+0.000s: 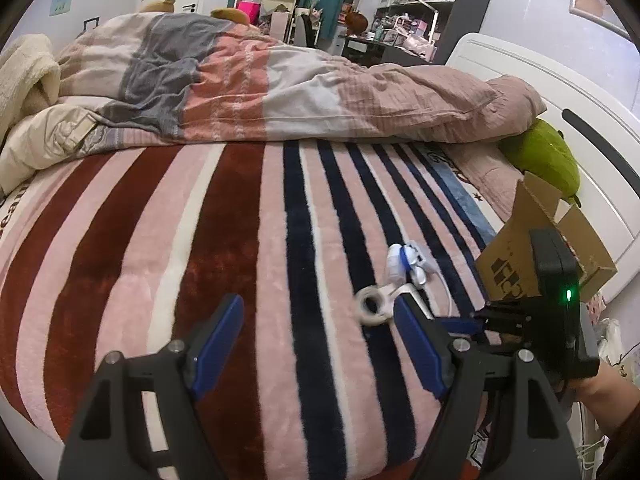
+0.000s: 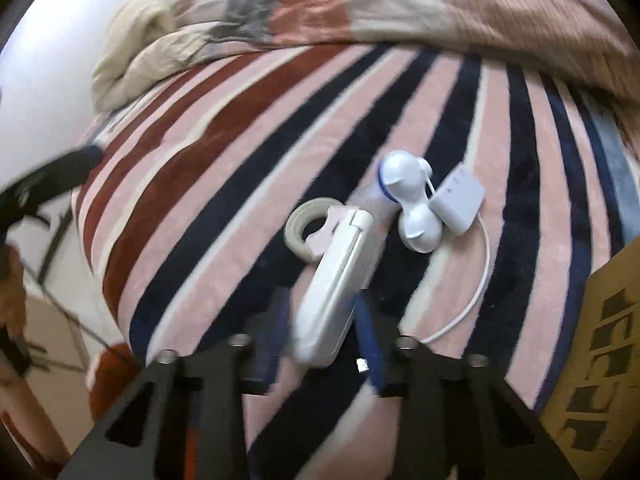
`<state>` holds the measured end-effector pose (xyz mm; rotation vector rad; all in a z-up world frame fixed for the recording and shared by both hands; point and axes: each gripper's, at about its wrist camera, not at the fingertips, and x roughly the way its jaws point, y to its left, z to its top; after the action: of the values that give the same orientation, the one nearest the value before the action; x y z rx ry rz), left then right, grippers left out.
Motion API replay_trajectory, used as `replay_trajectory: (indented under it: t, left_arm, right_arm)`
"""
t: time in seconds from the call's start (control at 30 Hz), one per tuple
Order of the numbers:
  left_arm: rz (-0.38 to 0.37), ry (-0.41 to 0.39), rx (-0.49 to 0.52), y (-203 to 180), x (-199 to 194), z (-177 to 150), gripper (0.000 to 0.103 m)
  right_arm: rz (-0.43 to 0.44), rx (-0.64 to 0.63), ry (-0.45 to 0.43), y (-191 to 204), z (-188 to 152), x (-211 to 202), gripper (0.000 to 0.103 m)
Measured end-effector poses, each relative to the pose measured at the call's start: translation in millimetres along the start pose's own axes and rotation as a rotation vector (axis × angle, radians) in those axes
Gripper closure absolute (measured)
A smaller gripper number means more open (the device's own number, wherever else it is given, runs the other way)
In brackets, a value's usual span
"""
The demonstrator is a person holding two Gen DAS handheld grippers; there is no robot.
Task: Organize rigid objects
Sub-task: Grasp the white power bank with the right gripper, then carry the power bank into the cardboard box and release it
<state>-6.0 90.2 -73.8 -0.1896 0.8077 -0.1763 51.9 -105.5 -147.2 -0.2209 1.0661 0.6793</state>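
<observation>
Several white objects lie together on the striped blanket [image 2: 224, 184]: a long white case [image 2: 340, 280], a roll of tape [image 2: 306, 222], a white and blue double-ball gadget [image 2: 404, 196] and a small white box with a cable [image 2: 458, 202]. My right gripper [image 2: 320, 312] has its blue fingers on both sides of the white case; the view is blurred and contact is unclear. My left gripper [image 1: 318, 332] is open and empty over the blanket, left of the tape roll [image 1: 370, 306] and the gadget [image 1: 404, 264].
An open cardboard box [image 1: 536, 248] stands at the bed's right edge; it also shows in the right wrist view [image 2: 604, 344]. A rumpled duvet [image 1: 280, 88] covers the far half of the bed. A green plush [image 1: 548, 156] leans on the white headboard [image 1: 560, 92].
</observation>
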Motion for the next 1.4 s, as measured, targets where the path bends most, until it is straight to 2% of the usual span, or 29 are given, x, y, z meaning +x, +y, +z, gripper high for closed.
replay_trajectory:
  t: [0.1,0.2,0.27,0.33,0.47,0.6,0.77,0.93,1.17,1.2,1.27,1.4]
  left_arm:
    - [0.000,-0.005,0.011,-4,-3,-1,0.028]
    - [0.006,-0.003,0.012,-3,-3,-3,0.028]
    - [0.016,0.000,0.008,0,-3,-3,0.028]
    - [0.022,0.005,0.002,3,-2,-4,0.028]
    - [0.035,0.014,-0.015,11,1,-6,0.028]
    - [0.039,0.021,-0.021,14,3,-8,0.028]
    - [0.034,0.019,-0.021,14,3,-8,0.028]
    - [0.034,0.018,-0.015,10,2,-8,0.028]
    - [0.036,0.024,-0.009,9,2,-8,0.028]
    - [0.035,0.024,-0.010,9,2,-8,0.028]
    - [0.035,0.026,-0.012,9,2,-7,0.028]
    - [0.029,0.028,-0.005,5,1,-5,0.028]
  right_arm:
    - [0.016,-0.055,0.017,8,-6,-3,0.085]
    - [0.025,-0.065,0.032,11,-9,-2,0.079]
    - [0.044,-0.016,0.050,8,-10,5,0.055]
    - [0.062,0.030,0.048,3,-10,10,0.050]
    - [0.120,0.134,0.022,-8,-7,10,0.050]
    - [-0.024,0.134,-0.038,-13,-3,3,0.050]
    - [-0.126,0.079,-0.054,-13,1,-4,0.050]
    - [-0.080,0.084,-0.041,-15,-2,-4,0.050]
    - [-0.100,0.053,-0.014,-7,-1,10,0.050]
    - [-0.099,0.053,-0.012,-6,-1,11,0.051]
    - [-0.102,0.043,-0.007,-5,0,13,0.072]
    - [-0.132,-0.011,-0.013,3,1,9,0.072]
